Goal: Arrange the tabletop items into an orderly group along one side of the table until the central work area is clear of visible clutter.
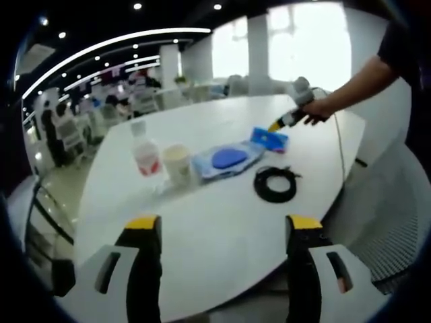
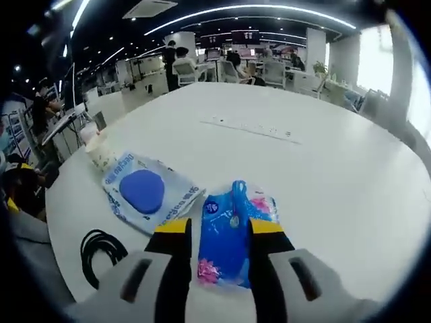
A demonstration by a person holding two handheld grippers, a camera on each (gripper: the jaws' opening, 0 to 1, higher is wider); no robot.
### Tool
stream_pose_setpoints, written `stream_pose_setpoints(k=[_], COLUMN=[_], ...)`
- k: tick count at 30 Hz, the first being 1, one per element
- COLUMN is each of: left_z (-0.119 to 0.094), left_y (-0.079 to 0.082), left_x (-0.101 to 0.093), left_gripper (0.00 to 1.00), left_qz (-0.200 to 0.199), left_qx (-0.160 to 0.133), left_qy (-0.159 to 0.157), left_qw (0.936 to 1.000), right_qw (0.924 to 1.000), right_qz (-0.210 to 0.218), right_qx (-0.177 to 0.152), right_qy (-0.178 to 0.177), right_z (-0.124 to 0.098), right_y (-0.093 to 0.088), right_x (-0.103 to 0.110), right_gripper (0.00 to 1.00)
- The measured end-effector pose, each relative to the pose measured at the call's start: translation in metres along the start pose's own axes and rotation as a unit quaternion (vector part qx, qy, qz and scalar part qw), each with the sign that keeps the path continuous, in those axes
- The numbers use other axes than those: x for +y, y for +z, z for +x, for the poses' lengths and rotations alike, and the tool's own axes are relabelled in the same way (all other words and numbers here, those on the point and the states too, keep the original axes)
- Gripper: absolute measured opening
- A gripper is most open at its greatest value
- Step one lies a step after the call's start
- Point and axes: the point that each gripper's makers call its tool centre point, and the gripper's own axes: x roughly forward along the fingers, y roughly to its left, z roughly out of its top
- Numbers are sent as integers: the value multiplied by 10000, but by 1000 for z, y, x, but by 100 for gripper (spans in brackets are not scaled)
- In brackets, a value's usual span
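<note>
Table (image 1: 222,229), white and rounded, carries a loose row of items in the left gripper view: a clear plastic cup (image 1: 146,159) with a red mark, a pale paper cup (image 1: 177,163) beside it, a flat clear pouch with a blue oval inside (image 1: 227,160), a blue packet (image 1: 269,138) and a coiled black cable (image 1: 275,184) nearer the camera. The left gripper (image 1: 223,232) hovers over bare tabletop with its 2 yellow-tipped jaws spread wide, holding nothing. Across the table a person's hand (image 1: 316,111) holds the right gripper (image 1: 277,126) down at the blue packet.

In the right gripper view the right gripper (image 2: 217,232) has its jaws on both sides of the blue packet (image 2: 229,235), touching its edges. The pouch (image 2: 145,192) lies just beside it, with printed lettering too blurred to read; the cable (image 2: 101,250) lies near the table edge
</note>
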Motion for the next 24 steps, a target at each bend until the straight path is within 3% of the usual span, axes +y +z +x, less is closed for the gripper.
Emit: stream_pose_setpoints(k=[7, 13, 20, 24], left_z=[1, 1, 1, 1], left_y=[-2, -3, -5, -6], left_x=[-1, 0, 1, 2], left_gripper=[72, 72, 72, 72], left_qz=[12, 20, 3, 2], left_qx=[54, 100, 143, 150], left_qy=[-8, 0, 32, 49], left_qw=[10000, 9999, 9999, 9999], right_qw=[9986, 9970, 9946, 9933], right_qz=[-52, -99, 124, -14], right_qx=[525, 760, 1019, 1147], right_qy=[-5, 50, 115, 126], right_z=[15, 22, 33, 31], right_y=[-10, -17, -22, -25], right_x=[-15, -15, -20, -14], right_gripper=[34, 31, 20, 8])
